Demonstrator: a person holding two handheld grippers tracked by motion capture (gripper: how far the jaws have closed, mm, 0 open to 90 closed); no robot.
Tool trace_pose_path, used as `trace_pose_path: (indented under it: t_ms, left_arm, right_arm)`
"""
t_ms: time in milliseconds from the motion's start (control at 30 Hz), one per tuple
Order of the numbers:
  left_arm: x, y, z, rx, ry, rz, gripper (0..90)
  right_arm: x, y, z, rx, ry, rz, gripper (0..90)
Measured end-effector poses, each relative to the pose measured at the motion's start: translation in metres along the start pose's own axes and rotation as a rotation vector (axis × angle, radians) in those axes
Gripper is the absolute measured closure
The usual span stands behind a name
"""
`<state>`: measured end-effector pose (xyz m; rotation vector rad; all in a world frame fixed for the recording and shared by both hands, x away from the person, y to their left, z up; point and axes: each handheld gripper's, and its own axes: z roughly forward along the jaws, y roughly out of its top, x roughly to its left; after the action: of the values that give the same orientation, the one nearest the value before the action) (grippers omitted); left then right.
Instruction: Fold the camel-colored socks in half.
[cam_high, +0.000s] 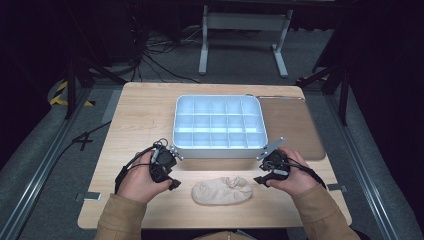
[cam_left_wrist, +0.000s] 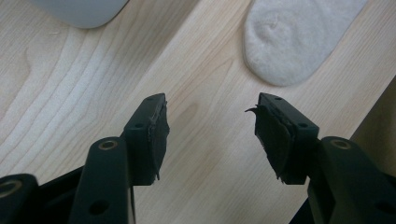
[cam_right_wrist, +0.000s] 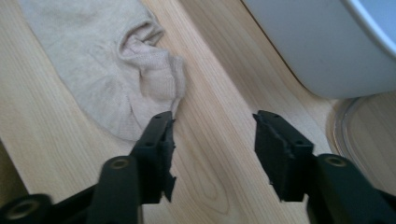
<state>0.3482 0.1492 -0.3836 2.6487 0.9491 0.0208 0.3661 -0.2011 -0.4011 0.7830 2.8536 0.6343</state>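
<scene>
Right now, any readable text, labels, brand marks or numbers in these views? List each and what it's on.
None readable.
The divided organizer tray, beige sock and wooden table carry no visible print.
The left gripper and right gripper show plain black jaws with screw holes, no markings.
The yellow and black striped tape on the floor is a pattern, not text.

You see the wooden table (cam_high: 145, 120) brightly lit from above, its dark surroundings dim; the divided tray (cam_high: 219, 145) glares bluish-white; both gripper views look soft.
</scene>
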Motion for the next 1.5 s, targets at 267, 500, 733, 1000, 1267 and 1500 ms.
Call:
trace_pose_path:
  t_ms: [267,500,733,1000,1267,1500]
  left_arm:
    - [0.004,-0.001,-0.006,-0.051,-0.064,-0.03,50.6]
    - [-0.001,0.004,-0.008,-0.088,-0.107,-0.038,54.2]
    - [0.001,0.009,0.007,-0.067,-0.135,-0.104,59.8]
    - [-0.004,0.018,0.027,-0.039,-0.18,-0.111,63.9]
    - [-0.005,0.023,0.052,0.031,-0.189,-0.06,65.4]
    - [-0.014,0.028,0.067,0.056,-0.193,-0.031,62.8]
  right_arm:
    - [-0.004,-0.004,-0.008,-0.108,0.021,0.014,61.2]
    - [-0.003,-0.007,-0.005,-0.125,0.048,0.032,62.6]
    - [0.0,-0.01,-0.005,-0.124,0.036,0.043,62.5]
    - [0.007,-0.011,0.0,-0.101,0.047,0.031,63.9]
    - [0.013,-0.009,0.008,-0.065,0.086,0.04,71.6]
    - [0.021,-0.006,0.018,-0.028,0.106,0.024,76.8]
